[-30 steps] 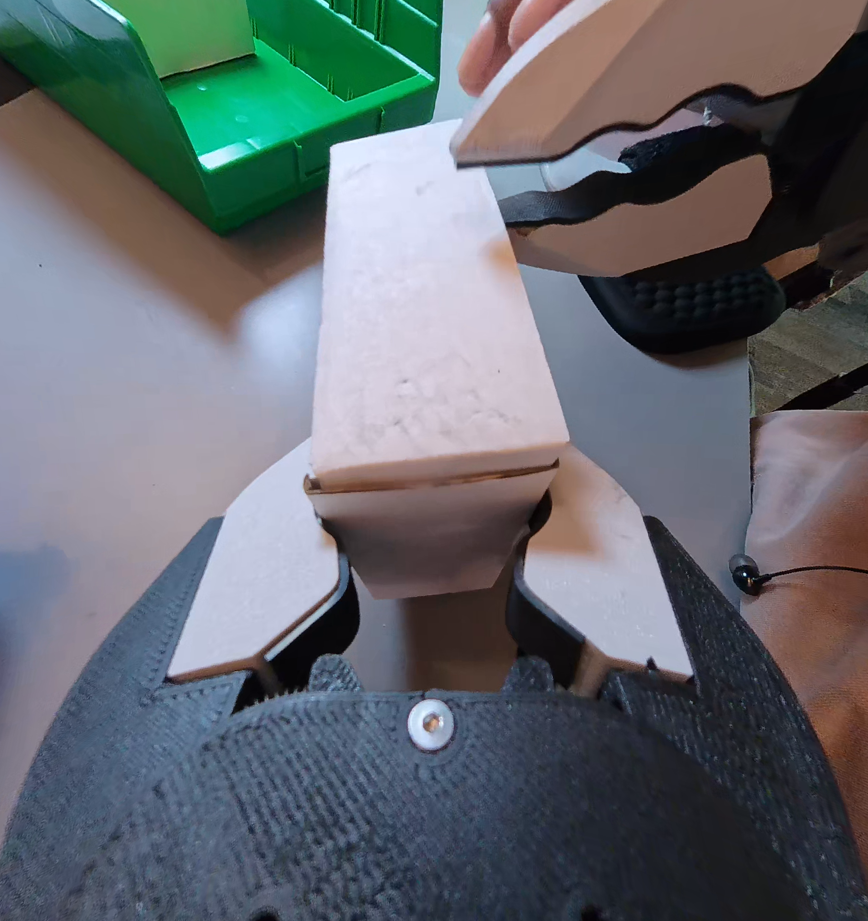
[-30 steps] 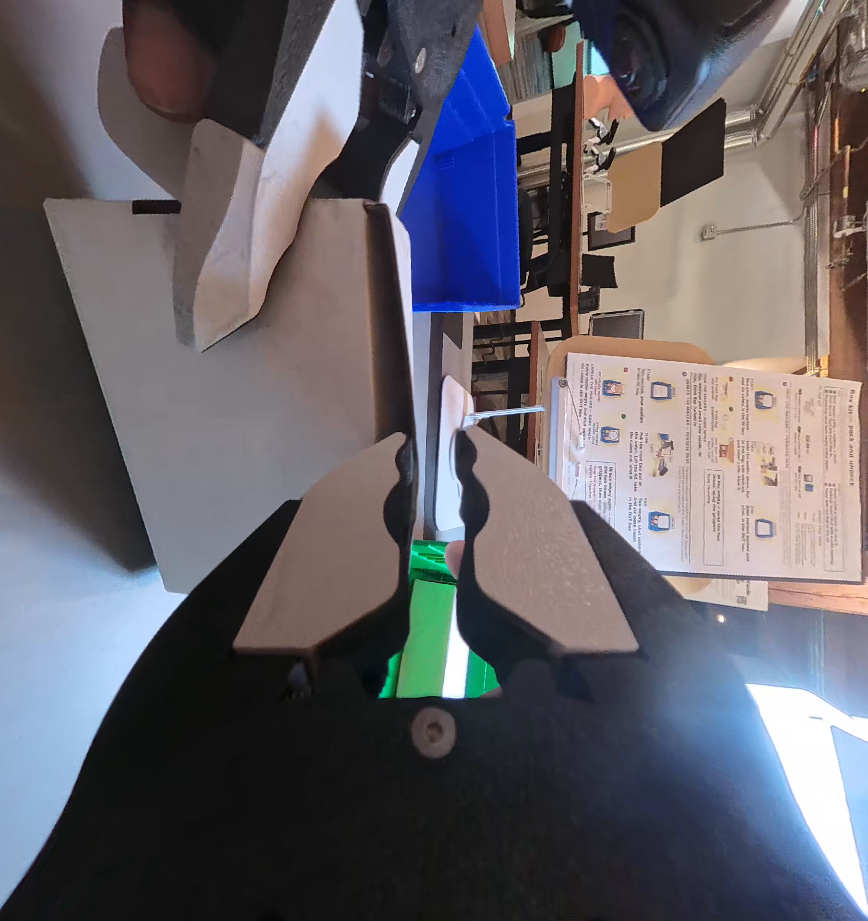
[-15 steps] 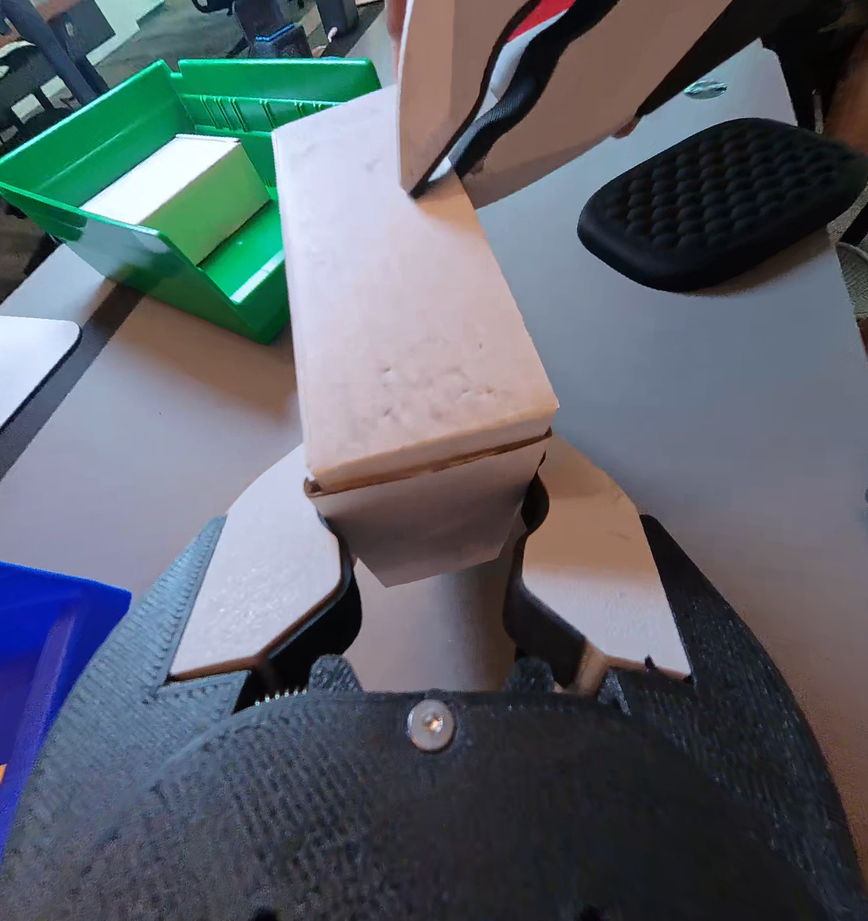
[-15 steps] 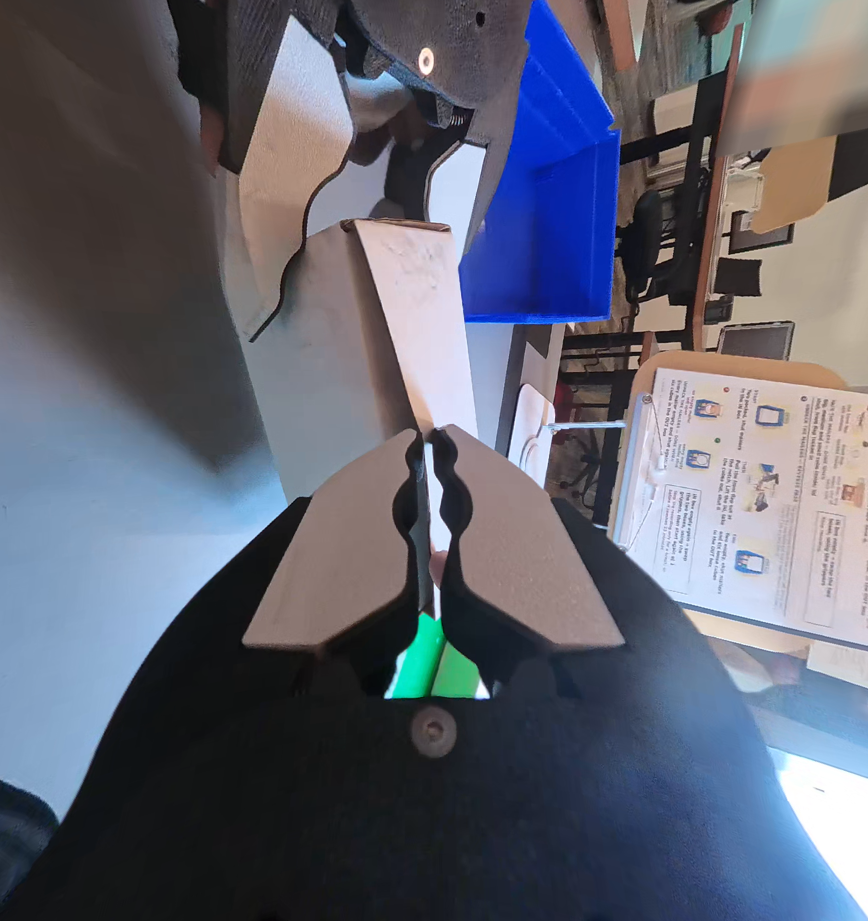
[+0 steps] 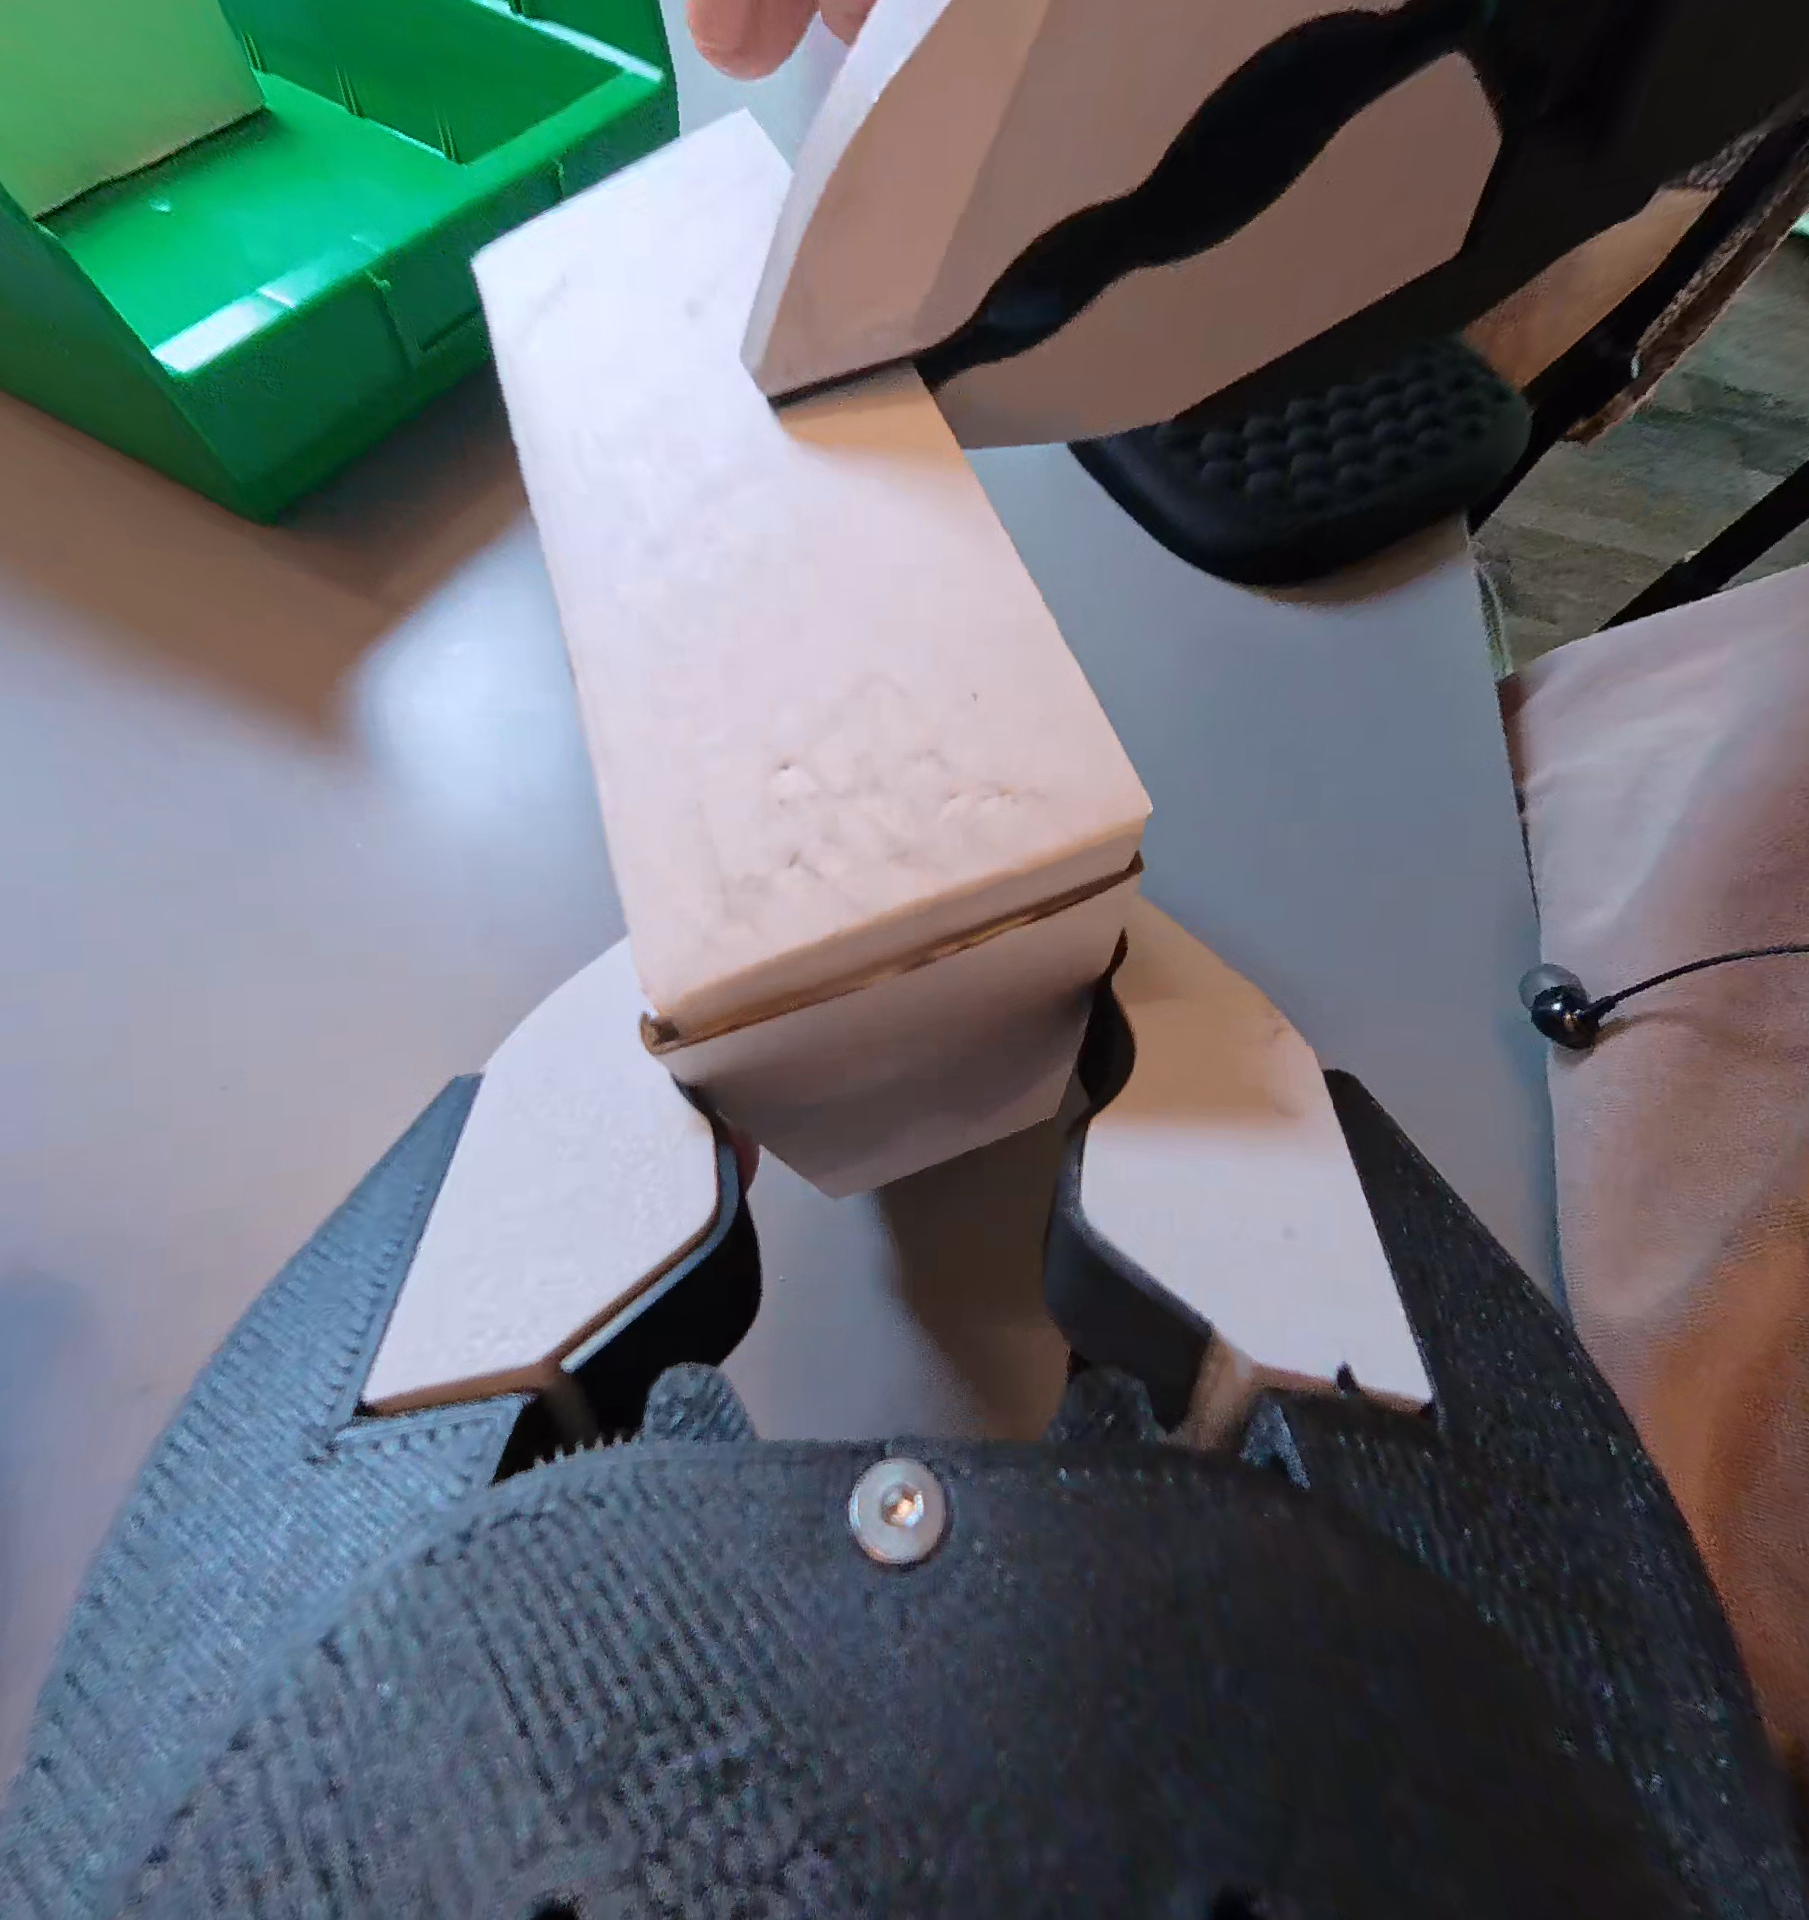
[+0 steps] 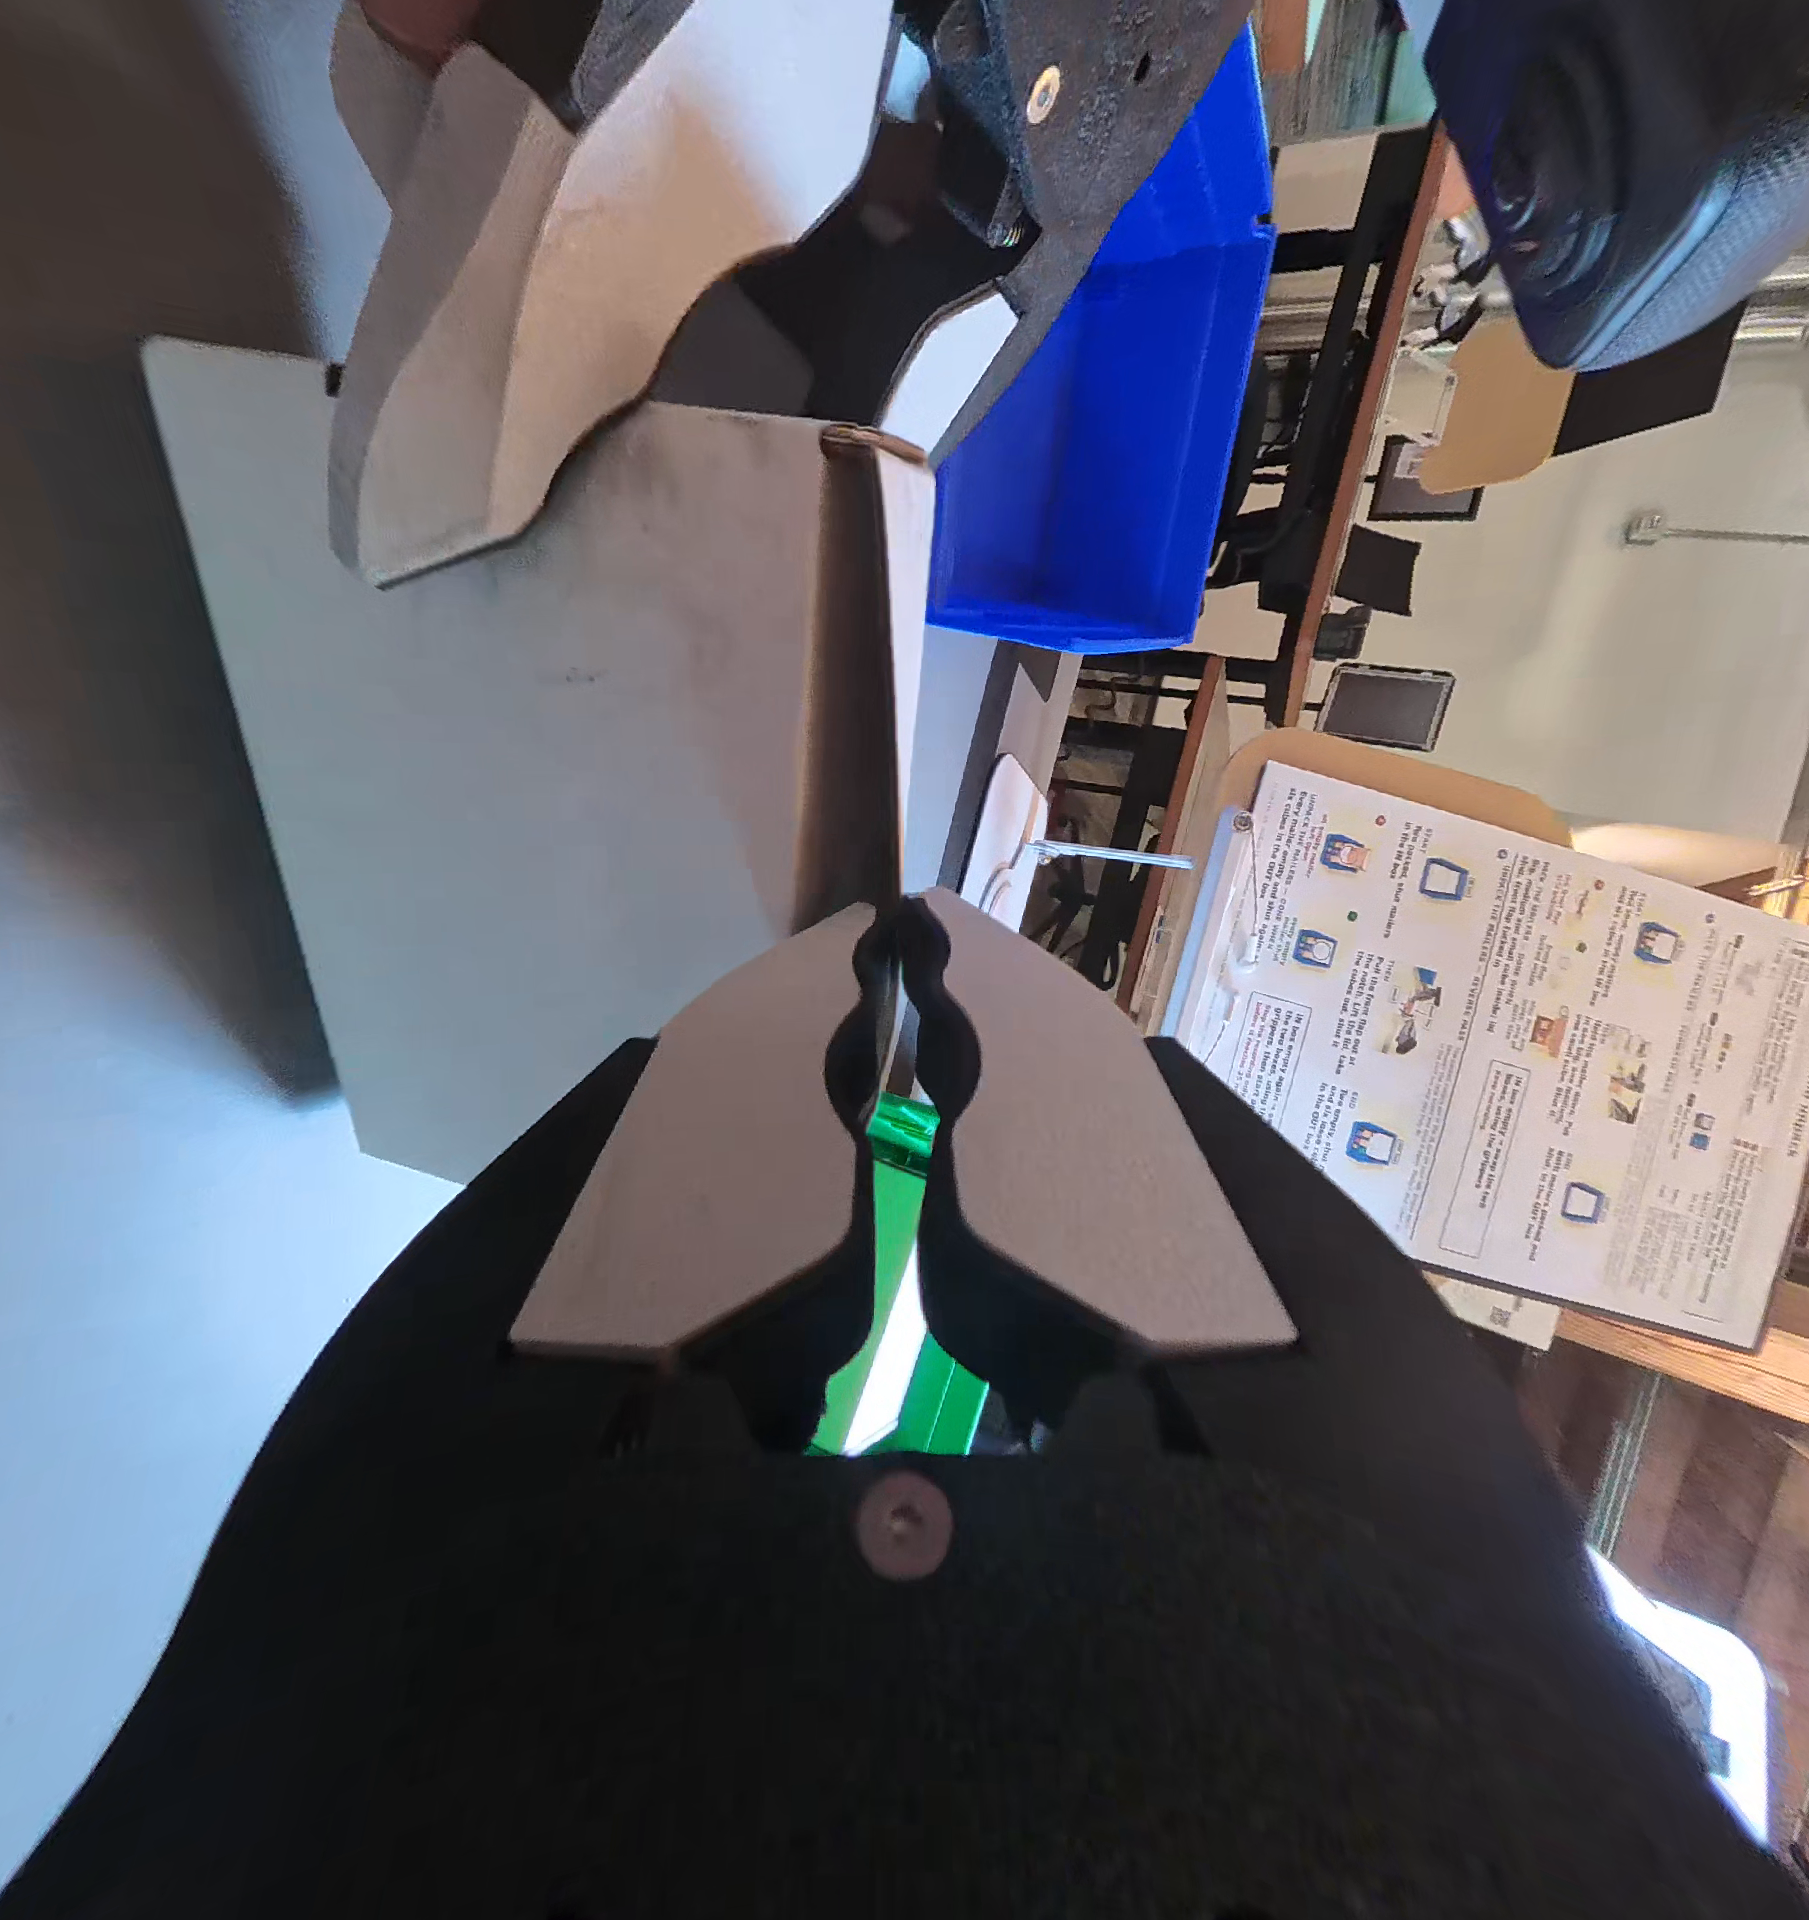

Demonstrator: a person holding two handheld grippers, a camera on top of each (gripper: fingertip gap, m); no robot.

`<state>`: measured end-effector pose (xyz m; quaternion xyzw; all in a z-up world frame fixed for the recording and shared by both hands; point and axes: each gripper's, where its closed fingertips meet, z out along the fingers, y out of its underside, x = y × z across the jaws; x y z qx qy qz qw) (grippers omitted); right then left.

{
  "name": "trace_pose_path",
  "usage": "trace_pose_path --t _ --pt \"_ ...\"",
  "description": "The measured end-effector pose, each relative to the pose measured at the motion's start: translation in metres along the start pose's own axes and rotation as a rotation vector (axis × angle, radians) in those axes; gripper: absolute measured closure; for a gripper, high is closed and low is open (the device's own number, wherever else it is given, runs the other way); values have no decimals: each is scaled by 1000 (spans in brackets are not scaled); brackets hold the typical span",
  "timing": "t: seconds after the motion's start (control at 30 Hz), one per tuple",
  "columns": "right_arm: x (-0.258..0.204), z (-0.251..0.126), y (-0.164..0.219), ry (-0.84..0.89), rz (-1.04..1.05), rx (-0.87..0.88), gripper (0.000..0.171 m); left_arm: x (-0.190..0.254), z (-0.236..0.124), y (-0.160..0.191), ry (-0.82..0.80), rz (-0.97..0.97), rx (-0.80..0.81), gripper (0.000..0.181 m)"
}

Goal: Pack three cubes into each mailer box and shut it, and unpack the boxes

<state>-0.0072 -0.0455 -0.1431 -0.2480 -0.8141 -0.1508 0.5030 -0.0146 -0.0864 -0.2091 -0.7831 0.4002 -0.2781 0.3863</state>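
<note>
My left gripper [image 5: 900, 1101] is shut on the near end of a closed white mailer box [image 5: 796, 644] and holds it above the grey table [image 5: 152, 831]. The box points away from me, tilted. My right gripper [image 6: 905, 925] is at the box's far end, its jaws shut on a thin edge of the box [image 6: 567, 779]. It also shows in the left wrist view [image 5: 1087, 239], top right. The left gripper's finger [image 6: 484, 416] shows at the top of the right wrist view. No cubes are in sight.
A green bin [image 5: 256, 270] holding another white box [image 5: 100, 94] stands at the far left. A black textured pad [image 5: 1326, 468] lies at the far right. A blue bin [image 6: 1108, 416] and an instruction sheet [image 6: 1502, 1091] lie beyond. A person's clothed leg [image 5: 1710, 1039] is at the table's right edge. About 8 cm separates my left fingertips from my right.
My right jaws have closed from a small gap onto the box's thin edge. The box, held by my left gripper, has swung and tilted between the frames.
</note>
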Motion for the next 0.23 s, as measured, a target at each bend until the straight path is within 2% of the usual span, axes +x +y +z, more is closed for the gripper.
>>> trace_pose_path --t 0.07,0.13,0.23 --pt "-1 0 0 2 16 29 170 1 1 2 -6 21 -4 114" --pt "-2 -3 -1 -79 122 70 170 -1 1 0 -39 79 -7 114" --pt "8 -9 1 -187 263 99 170 -6 5 10 -149 295 -95 113"
